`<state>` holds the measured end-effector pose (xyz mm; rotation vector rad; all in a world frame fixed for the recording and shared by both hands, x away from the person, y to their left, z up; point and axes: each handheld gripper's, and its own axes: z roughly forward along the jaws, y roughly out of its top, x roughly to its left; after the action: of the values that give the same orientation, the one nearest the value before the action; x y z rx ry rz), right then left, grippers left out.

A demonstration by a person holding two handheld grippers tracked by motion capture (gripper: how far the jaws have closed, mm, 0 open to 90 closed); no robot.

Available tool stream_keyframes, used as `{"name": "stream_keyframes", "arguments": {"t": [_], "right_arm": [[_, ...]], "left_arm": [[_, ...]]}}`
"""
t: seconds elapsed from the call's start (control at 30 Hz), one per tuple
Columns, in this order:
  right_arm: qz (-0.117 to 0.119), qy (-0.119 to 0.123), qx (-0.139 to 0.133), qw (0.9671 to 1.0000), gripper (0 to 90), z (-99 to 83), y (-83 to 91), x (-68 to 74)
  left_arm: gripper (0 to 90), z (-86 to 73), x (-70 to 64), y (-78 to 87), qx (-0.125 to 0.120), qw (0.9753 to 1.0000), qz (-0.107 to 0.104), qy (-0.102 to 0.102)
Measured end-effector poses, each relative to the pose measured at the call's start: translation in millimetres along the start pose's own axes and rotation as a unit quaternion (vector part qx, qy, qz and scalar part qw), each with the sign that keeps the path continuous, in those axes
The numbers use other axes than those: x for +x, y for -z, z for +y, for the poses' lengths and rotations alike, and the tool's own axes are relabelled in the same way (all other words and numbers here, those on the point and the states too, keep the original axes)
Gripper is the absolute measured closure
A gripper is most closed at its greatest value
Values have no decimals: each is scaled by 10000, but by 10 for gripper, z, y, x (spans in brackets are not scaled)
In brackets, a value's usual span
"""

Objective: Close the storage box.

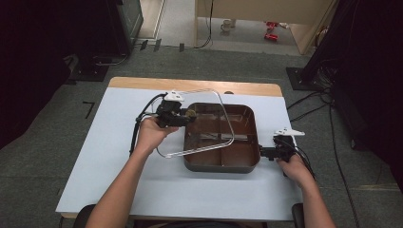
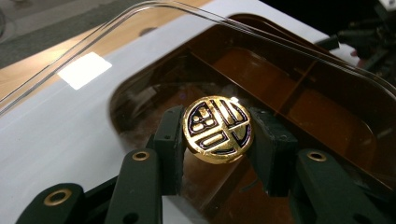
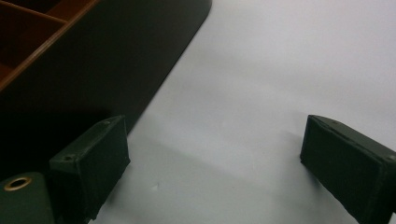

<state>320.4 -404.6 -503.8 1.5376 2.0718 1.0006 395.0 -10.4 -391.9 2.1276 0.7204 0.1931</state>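
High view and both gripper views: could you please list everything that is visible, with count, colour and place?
box: 1, dark brown, compartments inside, middle of table.
lid: 1, clear, tilted over the box's left half.
knob: 1, gold with dark pattern, on the lid, between the left fingers.
table: 1, pale blue-white top, wooden far edge.
cans: red, on floor far behind; count unclear.
left gripper: black, shut on the knob, at the box's left edge.
right gripper: black, open, on the table right of the box.

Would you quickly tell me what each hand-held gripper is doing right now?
Left hand-held gripper: shut on the gold knob of the clear lid.
Right hand-held gripper: open, holding nothing.
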Motion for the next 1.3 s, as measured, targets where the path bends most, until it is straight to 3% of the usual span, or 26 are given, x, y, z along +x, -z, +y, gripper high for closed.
{"name": "stream_keyframes", "arguments": {"t": [0.1, 0.13, 0.2, 0.33, 0.53, 0.63, 0.67, 0.77, 0.9, 1.0, 1.17, 1.3], "right_arm": [[0, 4, 3, 10000, 73, 0, 0, -1], [0, 4, 3, 10000, 73, 0, 0, -1], [8, -1, 2, 10000, 72, 0, 2, -2], [18, 3, -7, 10000, 71, 0, 1, -6], [30, -11, -4, 10000, 70, 0, 2, -8], [31, 10, -16, 10000, 70, 0, 1, -11], [31, 10, -16, 10000, 70, 0, 1, -11], [31, -19, -9, 10000, 71, -1, 3, -7], [27, -21, -8, 10000, 71, 0, 2, -6], [26, -22, -6, 10000, 71, 0, 3, -6], [25, -20, -5, 10000, 71, 0, 2, -6], [29, -15, -4, 10000, 71, 0, 3, -7]], "left_arm": [[594, 14, -139, -170, 72, 9996, -259, -132], [594, 14, -139, -170, 72, 9996, -259, -132], [594, 36, -260, -300, 132, 9984, -452, -324], [594, 59, -313, -507, 309, 9957, -740, -453], [594, 140, -381, -693, 386, 9938, -821, -642], [594, 201, -478, -812, 567, 9923, -770, -785], [594, 201, -478, -812, 567, 9923, -770, -785], [593, 186, -445, -852, 558, 9927, -926, -528], [582, 187, -461, -841, 597, 9934, -870, -448], [435, 188, -432, -829, 622, 9939, -837, -351], [359, 189, -379, -740, 721, 9936, -815, -286], [335, 184, -345, -600, 529, 9948, -830, -272]]}}
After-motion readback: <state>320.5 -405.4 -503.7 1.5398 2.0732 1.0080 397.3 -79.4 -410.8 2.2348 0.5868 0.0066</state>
